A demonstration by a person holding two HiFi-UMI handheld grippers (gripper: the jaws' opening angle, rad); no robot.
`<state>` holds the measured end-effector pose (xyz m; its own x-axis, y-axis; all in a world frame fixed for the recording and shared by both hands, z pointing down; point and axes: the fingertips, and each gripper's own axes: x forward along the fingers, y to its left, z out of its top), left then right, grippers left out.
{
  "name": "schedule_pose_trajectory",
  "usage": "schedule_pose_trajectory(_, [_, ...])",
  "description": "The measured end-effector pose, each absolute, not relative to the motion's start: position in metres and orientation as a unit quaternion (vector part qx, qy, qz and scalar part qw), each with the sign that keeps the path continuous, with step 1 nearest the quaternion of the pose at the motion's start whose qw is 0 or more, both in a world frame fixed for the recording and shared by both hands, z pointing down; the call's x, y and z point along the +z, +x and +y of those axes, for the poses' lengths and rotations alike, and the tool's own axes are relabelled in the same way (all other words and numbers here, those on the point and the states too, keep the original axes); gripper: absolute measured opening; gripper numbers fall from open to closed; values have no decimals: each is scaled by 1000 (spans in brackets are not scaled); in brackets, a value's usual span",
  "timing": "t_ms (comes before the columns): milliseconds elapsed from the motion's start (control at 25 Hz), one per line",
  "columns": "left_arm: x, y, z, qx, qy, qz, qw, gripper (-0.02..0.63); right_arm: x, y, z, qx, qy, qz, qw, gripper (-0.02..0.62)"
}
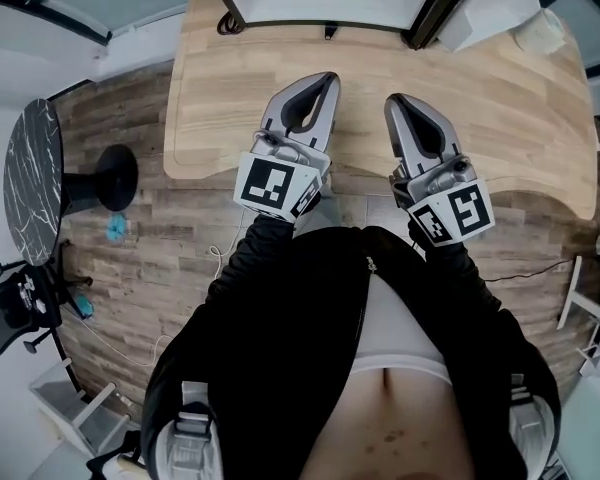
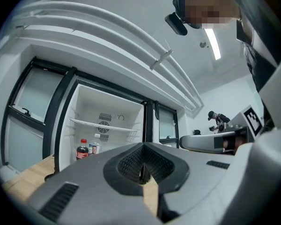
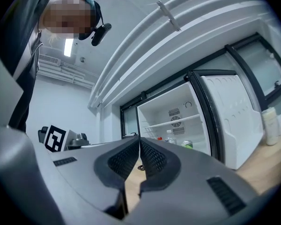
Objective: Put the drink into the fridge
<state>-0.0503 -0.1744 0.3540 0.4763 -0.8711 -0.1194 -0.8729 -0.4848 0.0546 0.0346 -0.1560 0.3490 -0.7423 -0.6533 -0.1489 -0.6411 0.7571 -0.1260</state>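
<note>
Both claws are empty here. The left claw has its jaws pressed together with nothing between them, and it's the same for the right claw. They're side by side above the light wooden worktop, pointing towards the open fridge.

The drinks are already inside, lined up on the fridge's floor under the one white shelf. There's a cola bottle with a red cap and red label, then a clear bottle with a pale label right beside it, then a green can at the door end of the row. From the head view they're up at the top edge, well away from both claws. I can't read a brand on any of them, the print is way too small.

The fridge door is swung wide open on the right, with a pale bottle sitting in its rack. The back wall has a round fan grille.

The only other "writing" is the black-and-white square marker on each cube, left and right, and that's a pattern rather than letters.
</note>
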Motion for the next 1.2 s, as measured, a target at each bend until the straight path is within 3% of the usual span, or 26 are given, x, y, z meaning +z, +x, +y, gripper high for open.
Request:
schedule_pose_trajectory(720, [337, 22, -42, 77, -851, 519, 15, 6, 334, 113, -30, -26, -337, 934, 112, 29])
schedule_pose_trajectory(1200, [328, 30, -19, 83, -852, 517, 5, 5, 325, 118, -6, -24, -326, 939, 110, 29])
